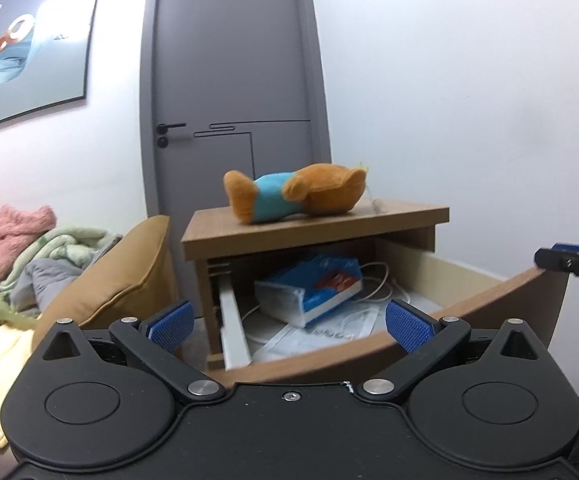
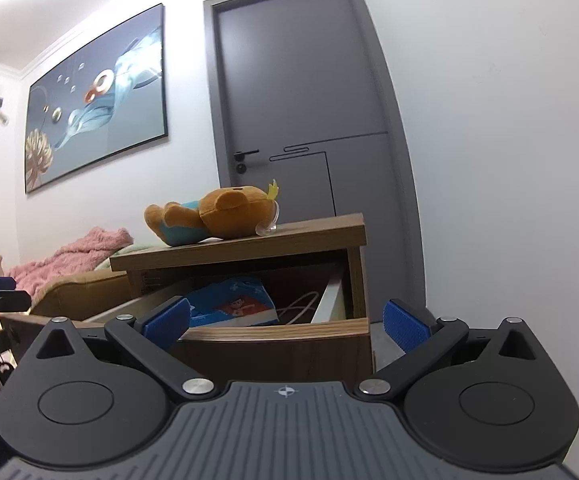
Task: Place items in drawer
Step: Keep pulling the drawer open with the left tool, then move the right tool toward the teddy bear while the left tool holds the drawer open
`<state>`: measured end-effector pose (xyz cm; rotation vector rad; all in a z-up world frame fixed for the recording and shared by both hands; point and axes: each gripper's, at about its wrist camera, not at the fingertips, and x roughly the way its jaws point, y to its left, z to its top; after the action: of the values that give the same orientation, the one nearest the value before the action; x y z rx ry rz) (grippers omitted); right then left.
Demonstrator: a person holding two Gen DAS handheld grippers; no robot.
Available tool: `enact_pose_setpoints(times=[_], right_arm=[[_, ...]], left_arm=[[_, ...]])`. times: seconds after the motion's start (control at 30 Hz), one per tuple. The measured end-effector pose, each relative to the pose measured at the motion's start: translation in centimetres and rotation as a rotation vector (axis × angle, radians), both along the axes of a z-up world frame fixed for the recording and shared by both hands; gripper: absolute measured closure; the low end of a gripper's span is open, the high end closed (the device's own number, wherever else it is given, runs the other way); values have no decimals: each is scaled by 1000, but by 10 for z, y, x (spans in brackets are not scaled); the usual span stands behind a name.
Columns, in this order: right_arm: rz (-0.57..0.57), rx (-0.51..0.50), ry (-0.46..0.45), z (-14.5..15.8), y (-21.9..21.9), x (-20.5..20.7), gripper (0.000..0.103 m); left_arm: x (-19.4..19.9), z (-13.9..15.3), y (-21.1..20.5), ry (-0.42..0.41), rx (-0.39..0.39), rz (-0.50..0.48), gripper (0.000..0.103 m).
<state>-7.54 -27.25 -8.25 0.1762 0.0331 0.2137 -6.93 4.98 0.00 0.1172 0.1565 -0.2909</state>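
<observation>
Left gripper point(image 1: 289, 322) held low before the open drawer point(image 1: 489, 300), jaws wide, nothing between the blue pads point(image 1: 171, 320). Right gripper point(image 2: 289, 322) likewise low and level, jaws wide and empty, aimed at the drawer front; seen also at the right edge of the left view, just above the drawer's far corner.

On the nightstand point(image 1: 313, 228): a plush bear point(image 1: 297, 196), orange-brown with a light blue shirt, lying on its side across the top, feet toward the bed, head toward the wall. A clear suction cup point(image 2: 267, 228) on a thread beside its head, resting on the top near the edge.

Inside the drawer: a blue-and-white pack point(image 1: 313, 288) with a red picture, leaning toward the back left; a white cable point(image 1: 377, 284) coiled behind and beside it; flat white paper or plastic sheets point(image 1: 321, 332) on the drawer floor. Drawer pulled well out, white runner point(image 1: 233, 328) showing along its left side.

Left of the nightstand: a mustard cushion point(image 1: 129, 276) propped against it, then a bed heaped with a pink blanket point(image 1: 9, 240), pale green and grey cloth. Behind: a grey door point(image 1: 233, 80) with a black handle, shut, and a framed picture point(image 2: 97, 100) on the white wall.
</observation>
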Motion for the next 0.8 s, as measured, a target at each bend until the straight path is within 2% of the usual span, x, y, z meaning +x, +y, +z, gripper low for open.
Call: enact_pose_setpoints(times=[0.37, 0.8], right_arm=[[-104, 4, 24, 0, 6, 7, 0], [-137, 38, 46, 0, 10, 13, 0]], left_arm=[[22, -4, -29, 25, -3, 11, 2], [41, -2, -36, 47, -43, 69, 2]])
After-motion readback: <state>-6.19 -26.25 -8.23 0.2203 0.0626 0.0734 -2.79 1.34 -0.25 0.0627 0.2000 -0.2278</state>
